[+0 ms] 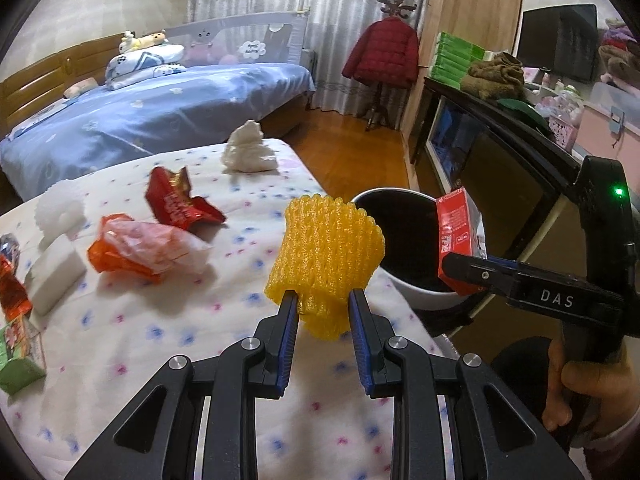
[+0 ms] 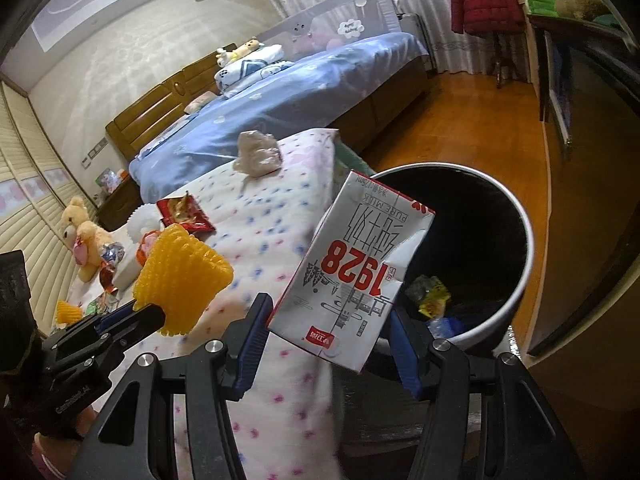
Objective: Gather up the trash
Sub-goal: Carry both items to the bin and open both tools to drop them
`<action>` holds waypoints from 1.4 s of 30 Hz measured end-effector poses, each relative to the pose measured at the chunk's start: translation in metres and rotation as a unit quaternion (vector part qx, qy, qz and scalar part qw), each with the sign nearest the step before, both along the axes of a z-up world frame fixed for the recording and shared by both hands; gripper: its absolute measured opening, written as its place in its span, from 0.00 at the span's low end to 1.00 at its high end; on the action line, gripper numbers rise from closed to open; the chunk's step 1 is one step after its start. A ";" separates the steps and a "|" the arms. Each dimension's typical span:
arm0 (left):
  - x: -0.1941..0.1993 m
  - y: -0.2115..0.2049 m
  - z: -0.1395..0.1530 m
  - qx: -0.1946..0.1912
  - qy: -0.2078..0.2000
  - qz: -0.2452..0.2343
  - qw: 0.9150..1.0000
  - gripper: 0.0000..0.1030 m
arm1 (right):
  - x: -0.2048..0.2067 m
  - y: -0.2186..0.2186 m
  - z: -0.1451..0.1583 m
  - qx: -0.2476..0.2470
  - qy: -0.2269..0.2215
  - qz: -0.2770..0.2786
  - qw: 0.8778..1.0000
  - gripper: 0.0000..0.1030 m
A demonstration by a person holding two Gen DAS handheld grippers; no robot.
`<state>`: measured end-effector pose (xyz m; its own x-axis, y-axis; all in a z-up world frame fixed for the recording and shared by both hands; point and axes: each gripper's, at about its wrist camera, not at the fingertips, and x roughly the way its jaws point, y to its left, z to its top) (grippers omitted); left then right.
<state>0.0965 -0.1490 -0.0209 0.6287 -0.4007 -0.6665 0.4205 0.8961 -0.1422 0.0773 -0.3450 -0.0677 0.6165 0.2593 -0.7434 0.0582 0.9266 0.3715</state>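
**Two loads near the bin, either could miss**

My left fingers (image 1: 323, 300), nearly closed, pinch the yellow foam net (image 1: 326, 252) by its lower edge above the bed's (image 1: 120, 320) near corner; the soft mesh could slip free. My right fingers (image 2: 328, 332) clamp the milk carton (image 2: 352, 268), half-wide, beside the bin's (image 2: 524, 280) rim. Released early, it falls outside. Wrappers (image 1: 176, 200) wait farther along the bed.
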 end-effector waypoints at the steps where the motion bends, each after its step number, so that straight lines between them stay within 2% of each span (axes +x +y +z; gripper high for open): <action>1: 0.001 -0.003 -0.001 0.000 0.001 -0.002 1.000 0.24 | 0.000 -0.002 0.000 -0.003 0.000 -0.001 1.000 0.55; 25: 0.047 -0.070 -0.012 0.013 0.015 -0.033 0.999 0.24 | 0.011 -0.048 -0.015 -0.039 0.027 -0.016 0.999 0.55; 42: 0.076 -0.103 -0.019 0.016 0.040 -0.038 0.998 0.25 | 0.029 -0.055 -0.023 -0.052 0.050 0.000 0.997 0.56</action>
<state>0.1724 -0.2516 -0.0395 0.5421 -0.4226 -0.7263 0.4759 0.8668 -0.1492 0.1062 -0.4002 -0.0904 0.5382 0.1780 -0.8238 0.0904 0.9596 0.2665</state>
